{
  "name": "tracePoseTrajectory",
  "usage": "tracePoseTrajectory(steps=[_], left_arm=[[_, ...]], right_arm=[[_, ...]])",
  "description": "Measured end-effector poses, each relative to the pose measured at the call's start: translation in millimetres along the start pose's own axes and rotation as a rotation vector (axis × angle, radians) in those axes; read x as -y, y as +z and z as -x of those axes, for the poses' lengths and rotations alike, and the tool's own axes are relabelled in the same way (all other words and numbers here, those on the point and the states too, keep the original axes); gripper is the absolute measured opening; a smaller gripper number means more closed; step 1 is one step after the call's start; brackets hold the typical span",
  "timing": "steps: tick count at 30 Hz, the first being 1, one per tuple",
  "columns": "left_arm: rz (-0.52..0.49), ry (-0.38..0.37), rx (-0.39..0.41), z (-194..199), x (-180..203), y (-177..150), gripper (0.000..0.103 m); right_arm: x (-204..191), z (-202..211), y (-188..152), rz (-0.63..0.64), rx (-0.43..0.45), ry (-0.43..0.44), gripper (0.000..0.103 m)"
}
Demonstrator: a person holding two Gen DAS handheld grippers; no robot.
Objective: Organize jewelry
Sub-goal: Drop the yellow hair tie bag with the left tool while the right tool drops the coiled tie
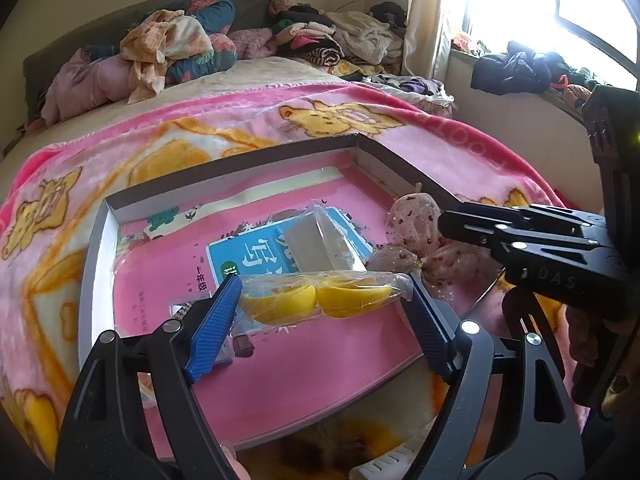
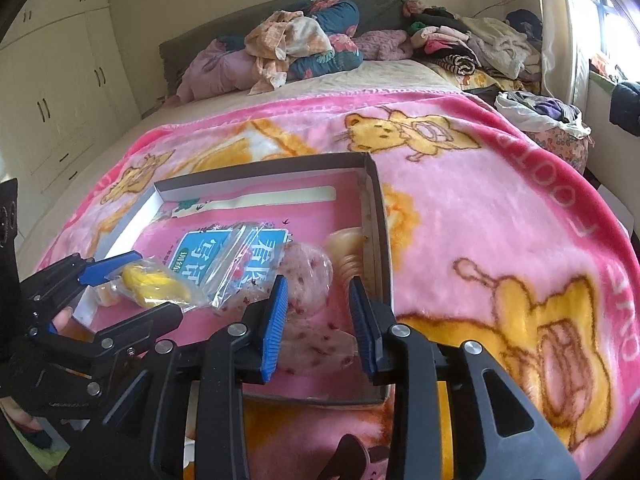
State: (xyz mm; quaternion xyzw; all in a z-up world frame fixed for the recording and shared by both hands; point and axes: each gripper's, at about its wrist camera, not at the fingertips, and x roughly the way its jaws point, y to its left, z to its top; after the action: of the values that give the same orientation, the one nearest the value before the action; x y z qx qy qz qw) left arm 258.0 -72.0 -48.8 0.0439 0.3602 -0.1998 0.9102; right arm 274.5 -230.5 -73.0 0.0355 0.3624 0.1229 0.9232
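Observation:
A shallow grey cardboard box (image 1: 96, 248) lies on the bed with a pink book inside. My left gripper (image 1: 322, 300) is shut on a clear packet with two yellow clips (image 1: 320, 300), held just above the book; it also shows in the right wrist view (image 2: 154, 284). My right gripper (image 2: 320, 316) is open and empty above a pink speckled bow (image 2: 308, 280) near the box's right wall. The bow also shows in the left wrist view (image 1: 412, 224). A clear packet with a grey item (image 1: 320, 244) lies on the book's blue label.
The box (image 2: 378, 208) rests on a pink cartoon blanket (image 2: 480, 208). A beige item (image 2: 346, 248) lies by the box's right wall. A small dark piece (image 1: 244, 346) lies near the left fingers. Piled clothes and pillows (image 2: 304, 44) fill the bed's far end.

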Motion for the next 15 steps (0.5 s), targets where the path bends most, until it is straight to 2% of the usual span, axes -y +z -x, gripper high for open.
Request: tracePoseTrajectory(steps=[6,10,15], left_arm=[[0.008,0.004,-0.001,1,0,-2,0.075],[0.014,0.012,0.009,5,-2,-1,0.082],[0.023,0.017,0.028,15,-3,-2,0.086]], right_arm=[[0,13,-1,-0.008,0.025,0.0,0.041],[1,24,-3,-0.017,0.043,-0.004,0.052],[-2,34,-7,-0.018,0.056,-0.007,0.055]])
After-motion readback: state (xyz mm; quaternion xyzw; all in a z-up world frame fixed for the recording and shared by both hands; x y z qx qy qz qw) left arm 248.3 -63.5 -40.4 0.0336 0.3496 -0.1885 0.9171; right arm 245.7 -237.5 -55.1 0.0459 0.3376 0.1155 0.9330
